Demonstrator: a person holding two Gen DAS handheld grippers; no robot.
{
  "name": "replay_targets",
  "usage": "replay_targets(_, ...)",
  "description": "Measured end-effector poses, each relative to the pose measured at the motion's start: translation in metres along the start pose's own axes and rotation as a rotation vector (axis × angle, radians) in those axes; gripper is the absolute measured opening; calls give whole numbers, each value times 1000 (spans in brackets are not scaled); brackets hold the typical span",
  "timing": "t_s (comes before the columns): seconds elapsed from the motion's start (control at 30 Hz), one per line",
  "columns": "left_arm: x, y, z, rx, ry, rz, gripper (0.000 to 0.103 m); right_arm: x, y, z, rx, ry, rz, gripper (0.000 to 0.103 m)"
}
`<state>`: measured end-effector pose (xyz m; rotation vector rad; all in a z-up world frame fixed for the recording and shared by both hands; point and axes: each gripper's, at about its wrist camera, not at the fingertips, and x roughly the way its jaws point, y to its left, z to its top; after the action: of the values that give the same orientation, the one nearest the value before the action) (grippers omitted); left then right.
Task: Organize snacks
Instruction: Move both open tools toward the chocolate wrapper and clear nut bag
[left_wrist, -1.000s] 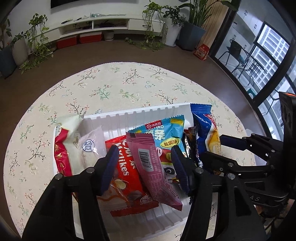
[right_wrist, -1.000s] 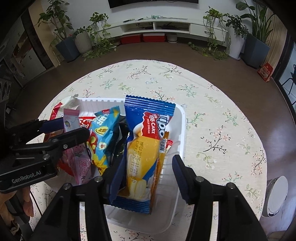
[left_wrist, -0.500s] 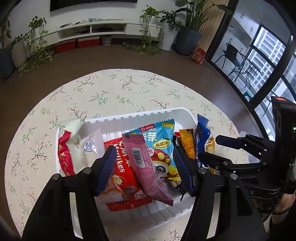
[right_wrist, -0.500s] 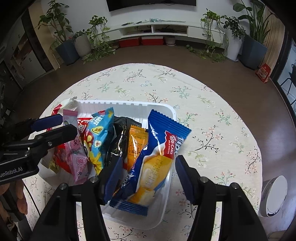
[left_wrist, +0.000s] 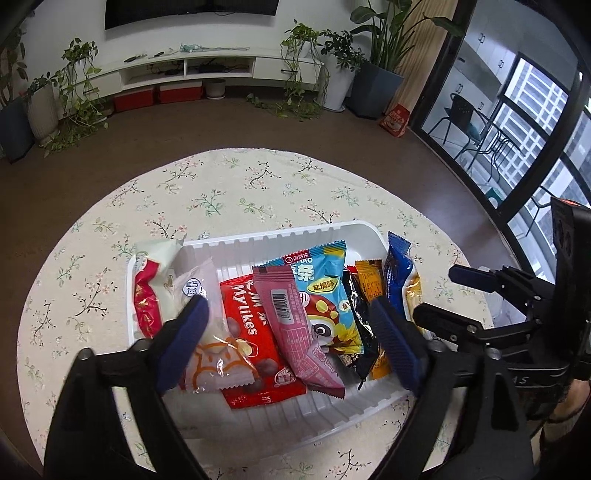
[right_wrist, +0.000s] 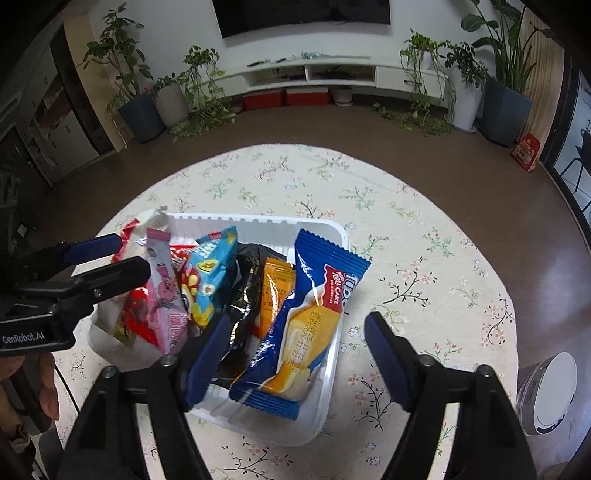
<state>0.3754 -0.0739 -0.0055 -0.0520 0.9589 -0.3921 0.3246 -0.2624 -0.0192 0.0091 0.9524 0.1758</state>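
A round table under a cream floral tablecloth (left_wrist: 229, 192) stands on brown floor; behind, a long white media shelf (right_wrist: 314, 74), red storage boxes (right_wrist: 286, 98) and leafy potted plants (right_wrist: 207, 92).

A round table under a cream floral tablecloth (left_wrist: 236, 192) stands on a brown floor (right_wrist: 369, 125). Along the white far wall runs a low white TV console (left_wrist: 192, 68) with red storage boxes (left_wrist: 159, 96) beneath it and a dark screen (right_wrist: 301, 14) above. Potted plants (left_wrist: 373, 74) flank it on both sides. Daylight comes through black-framed glass doors (left_wrist: 517, 122), where a chair (left_wrist: 461, 114) stands.
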Motion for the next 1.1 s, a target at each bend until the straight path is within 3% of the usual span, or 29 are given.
replay_targets(0.33,-70,-3,-18,17,-76,47,102,-56,8,-28,25,-91,57,84)
replay_targets(0.57,-127,2,-91,60,-118,84,102,-113,31,-81,29,-178,166,90)
replay_targets(0.63,-136,0,-119,65,-99,91,102,-122,39,-96,22,-185,178,90)
replay_targets(0.73,-138,-7,-158,90,-11,125,102,-134,51,-126,20,-184,209,90)
replay_targets(0.87,-138,-14,-202,88,15,122,102,-144,74,-170,-34,-180,185,90)
replay_targets(1.0,-128,-9,-234,39,47,100,102,-145,84,-205,-54,-157,202,90)
replay_targets(1.1,-125,-13,-245,69,46,114,102,-134,96,-227,-100,-101,208,90)
